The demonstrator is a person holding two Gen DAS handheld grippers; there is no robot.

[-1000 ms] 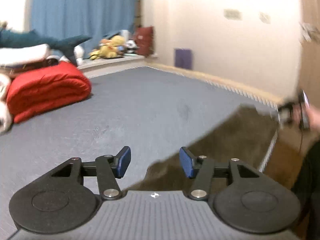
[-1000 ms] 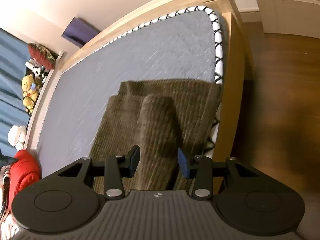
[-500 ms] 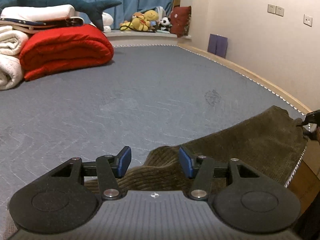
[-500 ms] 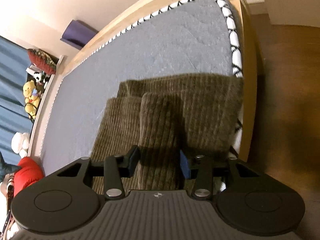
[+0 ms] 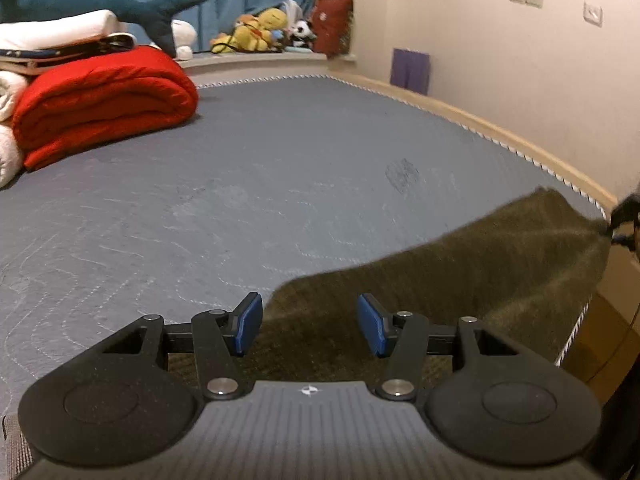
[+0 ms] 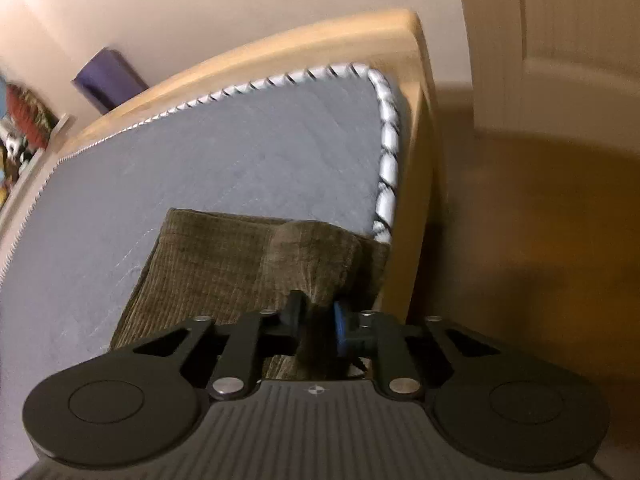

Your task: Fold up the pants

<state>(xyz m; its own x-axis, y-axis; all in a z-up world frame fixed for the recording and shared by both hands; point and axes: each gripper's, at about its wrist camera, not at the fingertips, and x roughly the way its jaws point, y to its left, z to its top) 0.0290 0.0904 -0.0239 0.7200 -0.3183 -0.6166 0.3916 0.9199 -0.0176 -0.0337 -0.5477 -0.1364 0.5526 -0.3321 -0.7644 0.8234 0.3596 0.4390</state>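
Observation:
Brown corduroy pants (image 5: 480, 272) lie on the grey mattress (image 5: 260, 184) near its front right corner. My left gripper (image 5: 308, 324) is open, hovering over the near edge of the pants, nothing between its blue pads. In the right wrist view the pants (image 6: 224, 256) lie by the mattress corner, and my right gripper (image 6: 316, 320) is shut on a raised fold of the fabric (image 6: 312, 256). The right gripper also shows at the far right of the left wrist view (image 5: 626, 220), holding the pants' far end.
A folded red quilt (image 5: 104, 100), white blankets and a stuffed shark (image 5: 100, 4) sit at the mattress's far left. Soft toys (image 5: 256, 32) line a ledge at the back. The wooden bed frame (image 6: 416, 160) and floor (image 6: 540, 240) lie to the right.
My right gripper has closed on a fold of the pants and pulled it up toward the mattress corner. My left gripper stayed open and shifted slightly over the pants' edge.

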